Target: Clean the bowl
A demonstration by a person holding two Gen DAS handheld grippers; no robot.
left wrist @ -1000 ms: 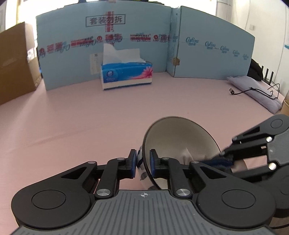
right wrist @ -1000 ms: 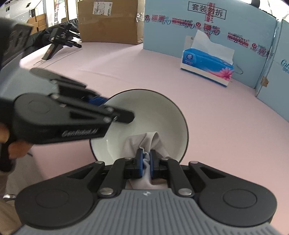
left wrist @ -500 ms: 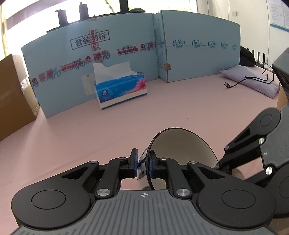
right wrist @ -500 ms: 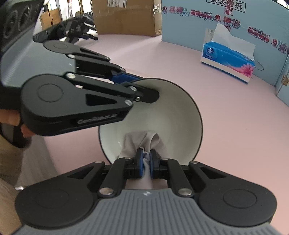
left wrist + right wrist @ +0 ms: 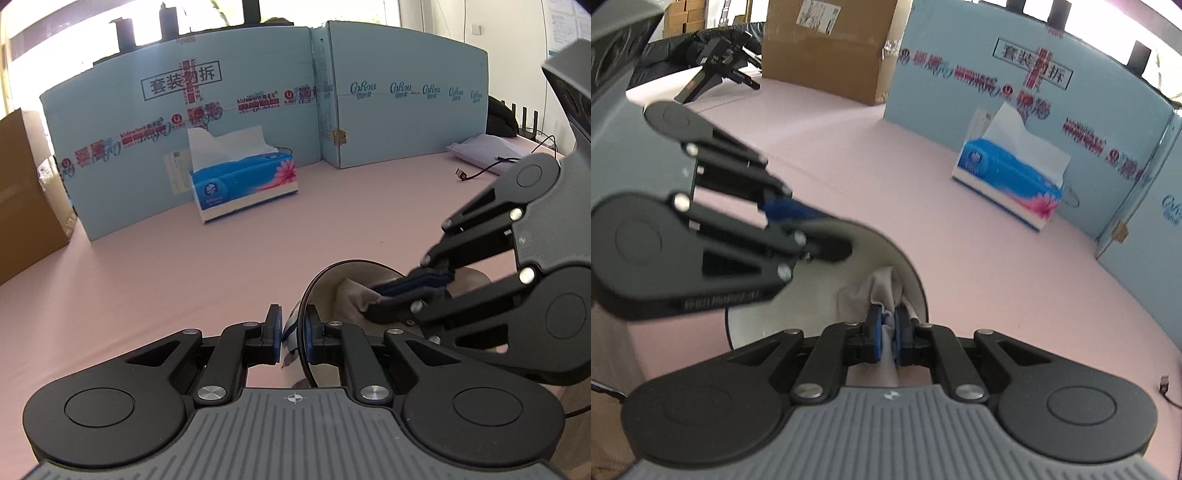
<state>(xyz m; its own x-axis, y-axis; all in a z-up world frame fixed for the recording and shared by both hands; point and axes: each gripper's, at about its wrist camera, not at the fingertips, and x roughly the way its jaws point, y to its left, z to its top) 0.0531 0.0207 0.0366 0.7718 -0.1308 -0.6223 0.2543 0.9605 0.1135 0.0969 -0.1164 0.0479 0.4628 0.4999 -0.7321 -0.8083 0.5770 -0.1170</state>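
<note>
Both sets of jaws pinch: left gripper (image 5: 291,334) on the bowl (image 5: 325,280) rim, right gripper (image 5: 888,334) on the cloth (image 5: 882,291) inside.

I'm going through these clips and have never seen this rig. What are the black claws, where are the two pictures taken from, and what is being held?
There is no robot: a person holds a handheld clamp in each hand, each carrying a camera that looks along its jaws.

The left gripper is shut on the rim of a white bowl, holding it tilted. The right gripper is shut on a grey cloth pressed inside the bowl, wiping it. Each view shows the other clamp too.

Further back on the pink table stand a tissue box and blue cardboard panels.
</note>
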